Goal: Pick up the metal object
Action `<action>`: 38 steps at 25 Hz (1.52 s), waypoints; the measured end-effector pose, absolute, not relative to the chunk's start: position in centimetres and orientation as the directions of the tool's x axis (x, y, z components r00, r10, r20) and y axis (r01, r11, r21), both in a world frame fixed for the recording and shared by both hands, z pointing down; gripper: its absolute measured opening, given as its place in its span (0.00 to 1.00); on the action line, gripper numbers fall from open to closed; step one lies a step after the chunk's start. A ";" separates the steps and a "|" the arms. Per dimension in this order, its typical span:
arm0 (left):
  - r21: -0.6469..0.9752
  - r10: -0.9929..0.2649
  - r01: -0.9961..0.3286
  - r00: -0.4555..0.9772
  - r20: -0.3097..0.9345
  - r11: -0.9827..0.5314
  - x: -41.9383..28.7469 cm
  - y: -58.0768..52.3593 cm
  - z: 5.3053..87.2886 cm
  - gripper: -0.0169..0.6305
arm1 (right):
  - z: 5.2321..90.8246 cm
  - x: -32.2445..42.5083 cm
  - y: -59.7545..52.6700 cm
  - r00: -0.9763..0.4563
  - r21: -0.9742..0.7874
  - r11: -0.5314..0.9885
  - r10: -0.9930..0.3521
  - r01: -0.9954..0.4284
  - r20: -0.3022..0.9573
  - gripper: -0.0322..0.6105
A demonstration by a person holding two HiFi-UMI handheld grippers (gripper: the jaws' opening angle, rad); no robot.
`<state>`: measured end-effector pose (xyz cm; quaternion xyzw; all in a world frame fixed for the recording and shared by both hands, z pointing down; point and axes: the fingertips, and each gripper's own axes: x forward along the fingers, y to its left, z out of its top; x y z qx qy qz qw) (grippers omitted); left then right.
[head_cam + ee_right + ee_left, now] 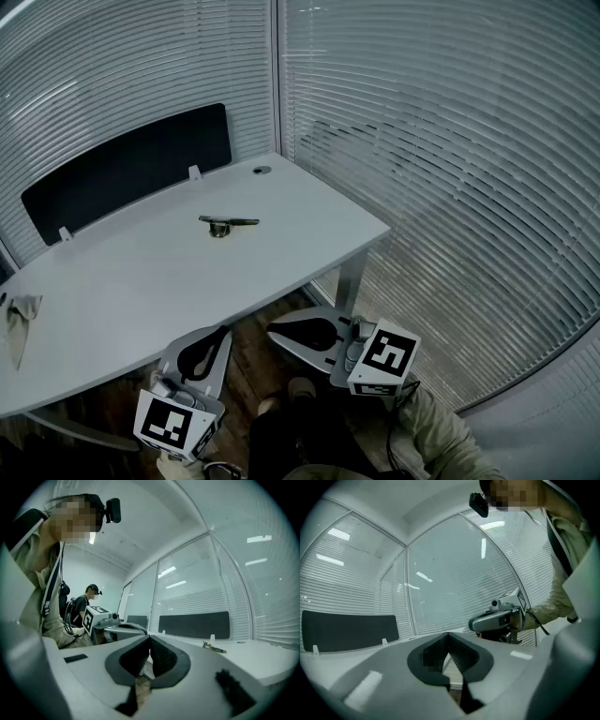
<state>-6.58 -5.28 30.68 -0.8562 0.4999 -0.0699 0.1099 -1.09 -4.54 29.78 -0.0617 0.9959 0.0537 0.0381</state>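
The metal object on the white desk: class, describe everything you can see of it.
The metal object is a slim, flat, dark grey bar with a short, round, brassy part left of its middle in the head view. It lies on the white desk, toward the far side, in front of the dark screen. Only the desk touches it.

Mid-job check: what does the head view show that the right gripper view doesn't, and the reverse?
Head view only: the crumpled cloth at the table's left edge, and the marker cube on the right gripper. Right gripper view only: that gripper's jaws meeting with nothing between them, the head camera worn by the person, and a second person in the background. Both: the metal object lying untouched on the table, the dark panel behind it, the blinds and the left gripper.
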 end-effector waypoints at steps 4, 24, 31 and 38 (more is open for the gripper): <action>-0.274 -0.867 -0.833 0.499 0.004 -0.481 -7.2 -7.1 30.5 0.04 | 30.0 -1.4 -6.8 -0.984 0.084 0.984 -0.151 -0.160 -0.097 0.06; -0.283 -0.868 -0.829 0.497 0.019 -0.481 -10.4 -13.4 28.0 0.04 | 26.9 -4.4 -13.4 -0.976 0.131 0.975 -0.161 -0.180 -0.144 0.06; -0.309 -0.858 -0.812 0.512 0.026 -0.494 -11.3 -17.1 27.5 0.04 | 26.4 -5.3 -16.9 -0.971 0.138 0.970 -0.176 -0.199 -0.162 0.06; -0.338 -0.856 -0.796 0.512 0.068 -0.503 -13.3 -22.1 28.0 0.04 | 26.7 -7.3 -21.0 -0.974 0.173 0.963 -0.186 -0.206 -0.126 0.06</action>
